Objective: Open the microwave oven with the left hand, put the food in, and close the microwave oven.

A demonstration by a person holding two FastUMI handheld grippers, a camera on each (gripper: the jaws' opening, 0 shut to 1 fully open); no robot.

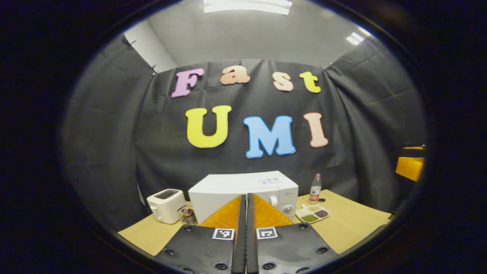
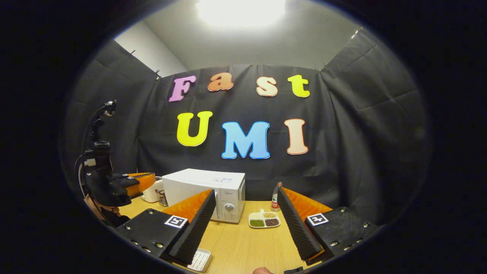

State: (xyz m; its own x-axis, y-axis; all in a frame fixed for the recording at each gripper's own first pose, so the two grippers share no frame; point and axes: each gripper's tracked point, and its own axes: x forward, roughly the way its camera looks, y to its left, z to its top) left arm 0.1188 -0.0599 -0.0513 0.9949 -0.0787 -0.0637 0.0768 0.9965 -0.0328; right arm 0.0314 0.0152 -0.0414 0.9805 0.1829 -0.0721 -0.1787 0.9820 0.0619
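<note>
Microwave oven closed, food tray on tabletop, both tongs empty.

The white microwave oven [image 2: 205,194] stood at the rear of the tabletop [image 2: 243,243] with its door shut. The 3-compartment food tray [image 2: 264,220] lay just right of it, in front of a bottle [image 2: 274,198]; a toaster [image 1: 165,205] sat to the left. The left tongs [image 1: 244,213] were pressed together, holding nothing. The right tongs [image 2: 247,224] stood wide apart, empty, above the tabletop.

Wooden table [image 2: 243,243] with microwave [image 2: 207,192], food tray [image 2: 264,220], toaster [image 1: 165,205], bottle [image 1: 315,188]
</note>
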